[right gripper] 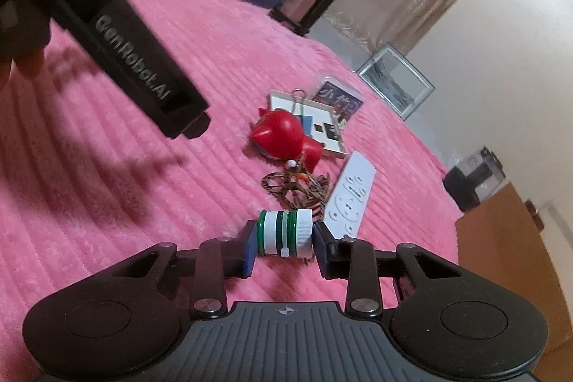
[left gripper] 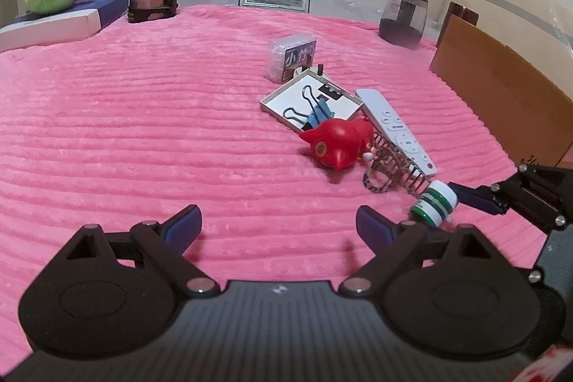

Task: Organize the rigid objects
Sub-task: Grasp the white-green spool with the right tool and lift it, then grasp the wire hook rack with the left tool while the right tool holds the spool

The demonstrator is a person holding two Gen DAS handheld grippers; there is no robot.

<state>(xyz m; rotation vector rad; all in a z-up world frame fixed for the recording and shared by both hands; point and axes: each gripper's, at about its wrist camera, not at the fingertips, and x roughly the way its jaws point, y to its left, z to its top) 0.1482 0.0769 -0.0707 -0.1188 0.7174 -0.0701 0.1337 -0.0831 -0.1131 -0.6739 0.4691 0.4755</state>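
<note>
Pink plush surface (left gripper: pixel 143 131) held one red toy (left gripper: pixel 338 142), one remote (left gripper: pixel 395 127), one tray (left gripper: pixel 311 102). Right gripper (right gripper: pixel 284 244) jaws clamped one green-white bottle (right gripper: pixel 284 231); left gripper (left gripper: pixel 279 224) jaws apart.

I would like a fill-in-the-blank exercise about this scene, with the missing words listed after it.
1. The right gripper is shut on a small green and white ____.
2. The left gripper is open and holds ____.
3. The blue binder clips lie in a shallow white ____.
4. The blanket under the objects is ____.

Missing words: bottle; nothing; tray; pink
</note>
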